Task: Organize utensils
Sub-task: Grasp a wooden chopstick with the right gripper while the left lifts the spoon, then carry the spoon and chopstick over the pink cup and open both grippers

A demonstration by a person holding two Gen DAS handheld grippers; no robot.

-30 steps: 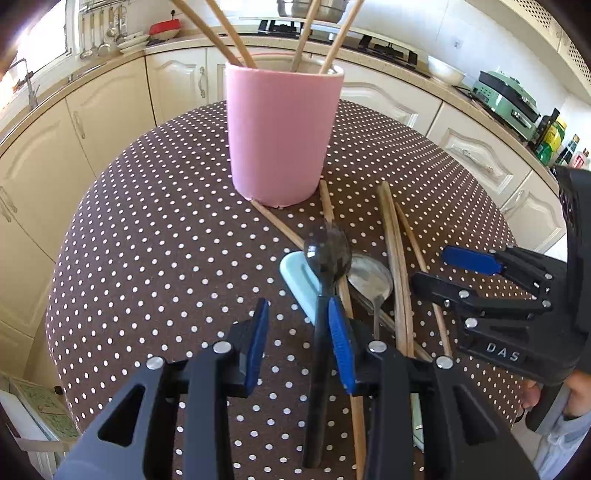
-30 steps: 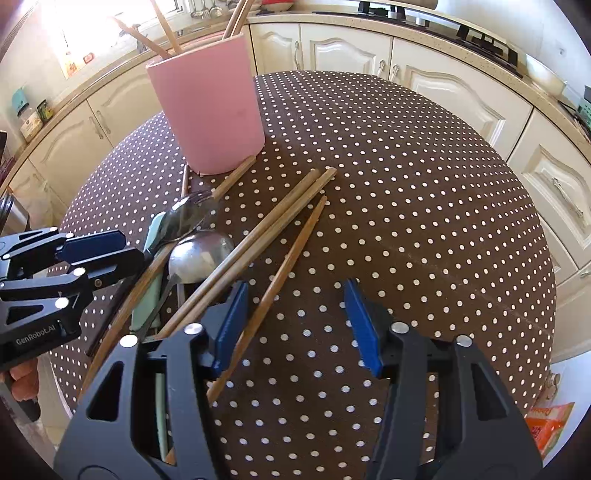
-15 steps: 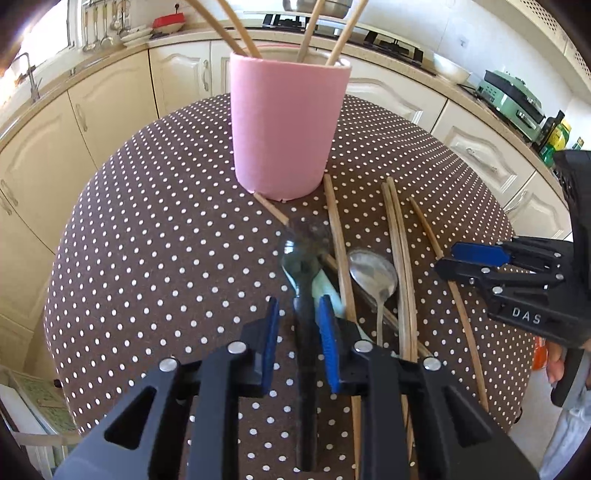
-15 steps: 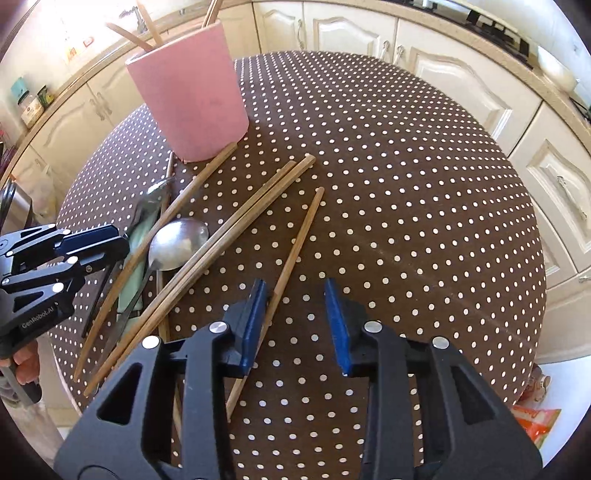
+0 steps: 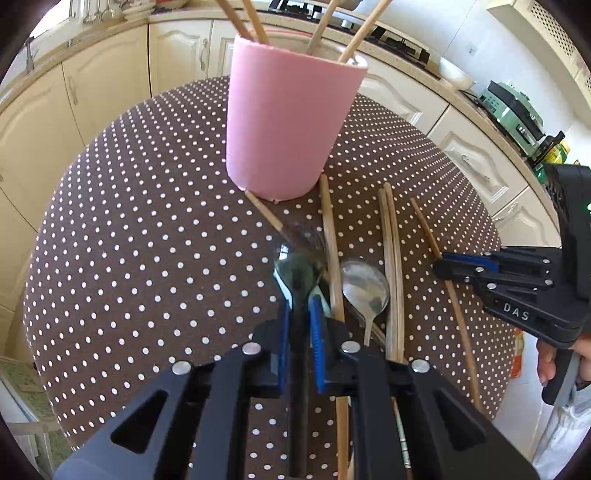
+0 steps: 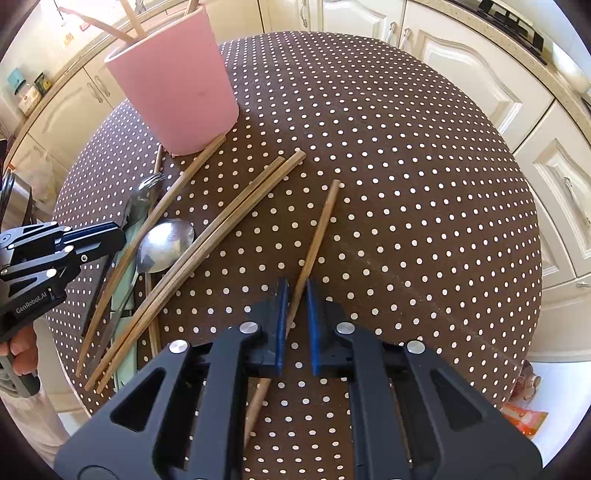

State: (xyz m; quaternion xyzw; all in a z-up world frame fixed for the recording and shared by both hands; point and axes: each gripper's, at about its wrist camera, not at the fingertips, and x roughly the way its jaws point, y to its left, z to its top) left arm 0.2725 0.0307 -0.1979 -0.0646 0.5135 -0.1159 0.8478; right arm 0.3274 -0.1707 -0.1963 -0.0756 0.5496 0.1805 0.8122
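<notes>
While chopsticks (image 5: 255, 22) stand in the pink cup (image 5: 288, 122), both tools clamp utensils.

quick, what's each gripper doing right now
left gripper: closed on the dark spoon
right gripper: closed on a single chopstick

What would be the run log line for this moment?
left gripper: shut on dark spoon | right gripper: shut on chopstick

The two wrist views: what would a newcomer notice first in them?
The tall pink cup with chopsticks sticking out stands at the far side of the dotted tablecloth. In front of it lie loose chopsticks and a silver spoon. Each claw has closed around one piece: left claw on a dark spoon, right claw around a single chopstick.
</notes>
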